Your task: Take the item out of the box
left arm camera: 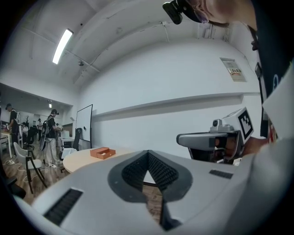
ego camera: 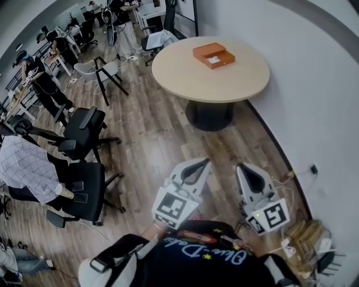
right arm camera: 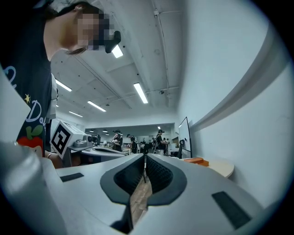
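Tabletop (ego camera: 185, 75) box (ego camera: 213, 55), perhaps occupied, beyond grippers (ego camera: 206, 162) (ego camera: 241, 166)

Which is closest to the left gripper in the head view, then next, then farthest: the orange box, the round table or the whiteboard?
1. The round table, straight ahead of the left gripper.
2. The orange box, on the table's far side.
3. The whiteboard, beyond the table, by the wall.

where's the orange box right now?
Head view, top, right of centre: the orange box sits on the far half of the round table, on the side toward the white wall. No gripper is near it.
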The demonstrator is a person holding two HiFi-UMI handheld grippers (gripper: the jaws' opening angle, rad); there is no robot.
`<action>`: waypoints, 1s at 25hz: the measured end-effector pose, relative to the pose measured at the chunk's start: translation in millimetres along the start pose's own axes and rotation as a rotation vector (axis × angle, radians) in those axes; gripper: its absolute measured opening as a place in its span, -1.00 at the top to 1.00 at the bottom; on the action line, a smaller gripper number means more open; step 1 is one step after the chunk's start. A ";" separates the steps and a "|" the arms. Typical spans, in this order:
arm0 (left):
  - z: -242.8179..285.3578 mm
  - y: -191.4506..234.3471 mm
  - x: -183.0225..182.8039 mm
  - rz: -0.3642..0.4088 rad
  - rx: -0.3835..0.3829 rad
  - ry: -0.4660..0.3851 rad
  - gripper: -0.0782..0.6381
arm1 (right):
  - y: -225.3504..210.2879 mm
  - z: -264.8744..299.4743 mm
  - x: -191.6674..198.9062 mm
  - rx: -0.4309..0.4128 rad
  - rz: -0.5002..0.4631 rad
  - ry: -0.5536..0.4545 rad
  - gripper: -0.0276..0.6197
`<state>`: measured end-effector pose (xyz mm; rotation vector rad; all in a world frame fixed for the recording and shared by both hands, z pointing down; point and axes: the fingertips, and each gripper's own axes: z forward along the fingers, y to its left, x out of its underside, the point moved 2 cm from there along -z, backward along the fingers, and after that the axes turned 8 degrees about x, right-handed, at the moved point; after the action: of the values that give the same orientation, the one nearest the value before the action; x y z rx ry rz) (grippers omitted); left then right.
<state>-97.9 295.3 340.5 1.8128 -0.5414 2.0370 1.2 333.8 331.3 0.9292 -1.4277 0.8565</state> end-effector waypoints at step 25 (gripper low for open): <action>15.2 135.9 8.8 -0.011 0.006 -0.023 0.82 | -6.2 140.3 12.7 0.006 -0.053 0.054 0.92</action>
<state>-154.5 170.6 344.6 1.8410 -0.5309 2.0155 -51.7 203.2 335.3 0.9377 -1.3491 0.8411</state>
